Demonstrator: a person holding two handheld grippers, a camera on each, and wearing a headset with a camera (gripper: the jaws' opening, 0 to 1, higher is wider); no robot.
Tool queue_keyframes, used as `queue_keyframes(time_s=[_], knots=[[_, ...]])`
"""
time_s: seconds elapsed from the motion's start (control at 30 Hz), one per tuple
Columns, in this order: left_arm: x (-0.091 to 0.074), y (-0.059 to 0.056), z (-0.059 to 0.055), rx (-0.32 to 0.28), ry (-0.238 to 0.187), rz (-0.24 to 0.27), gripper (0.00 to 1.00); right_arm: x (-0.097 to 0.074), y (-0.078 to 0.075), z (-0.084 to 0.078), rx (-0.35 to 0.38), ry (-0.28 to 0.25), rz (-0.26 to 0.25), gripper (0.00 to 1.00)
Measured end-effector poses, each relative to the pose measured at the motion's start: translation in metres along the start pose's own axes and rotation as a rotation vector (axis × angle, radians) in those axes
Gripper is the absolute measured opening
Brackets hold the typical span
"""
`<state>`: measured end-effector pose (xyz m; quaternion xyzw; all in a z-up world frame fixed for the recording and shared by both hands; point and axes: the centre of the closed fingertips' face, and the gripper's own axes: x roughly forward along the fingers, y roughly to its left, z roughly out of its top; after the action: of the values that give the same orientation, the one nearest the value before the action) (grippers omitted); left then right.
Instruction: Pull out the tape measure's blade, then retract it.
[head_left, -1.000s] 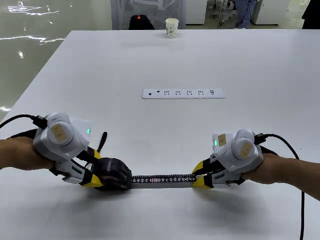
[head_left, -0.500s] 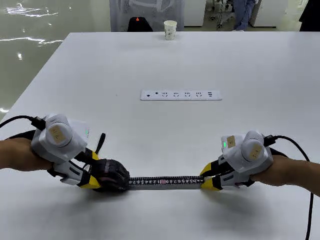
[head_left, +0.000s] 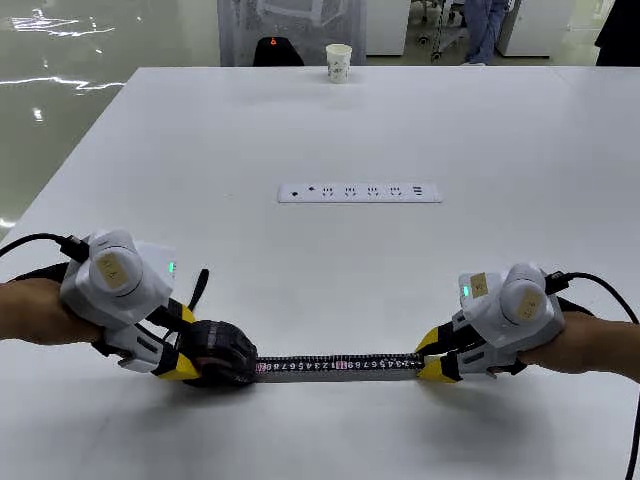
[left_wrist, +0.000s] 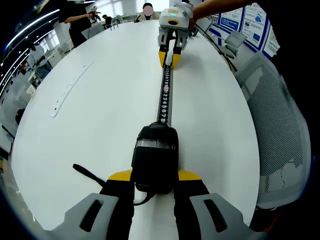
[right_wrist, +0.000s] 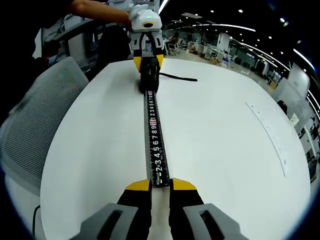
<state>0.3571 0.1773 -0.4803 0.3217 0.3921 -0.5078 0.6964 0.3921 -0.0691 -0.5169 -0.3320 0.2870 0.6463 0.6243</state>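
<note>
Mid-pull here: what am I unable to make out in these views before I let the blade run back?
- Blade end hook: right gripper view, buried between the right gripper's closed jaws.
- Tape measure case sides: left gripper view, covered by the left gripper's jaws.
- Blade numbers beside the case: head view, too small to read.
- Paper cup print: head view, too small.

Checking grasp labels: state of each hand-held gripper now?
Left hand-held gripper: shut on the tape measure.
Right hand-held gripper: shut on the blade, at its tip.
</note>
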Motion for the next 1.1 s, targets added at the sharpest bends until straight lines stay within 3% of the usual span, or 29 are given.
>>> queue_keyframes(time_s=[0.5, 1.1], knots=[[0.000, 0.000, 0.000, 0.002, 0.004, 0.001, 0.24, -0.010, -0.002, -0.012, 0.008, 0.012, -0.010, 0.08], [0.000, -0.001, 0.001, 0.010, 0.007, -0.002, 0.25, -0.010, 0.000, -0.013, 0.008, 0.018, -0.004, 0.10]])
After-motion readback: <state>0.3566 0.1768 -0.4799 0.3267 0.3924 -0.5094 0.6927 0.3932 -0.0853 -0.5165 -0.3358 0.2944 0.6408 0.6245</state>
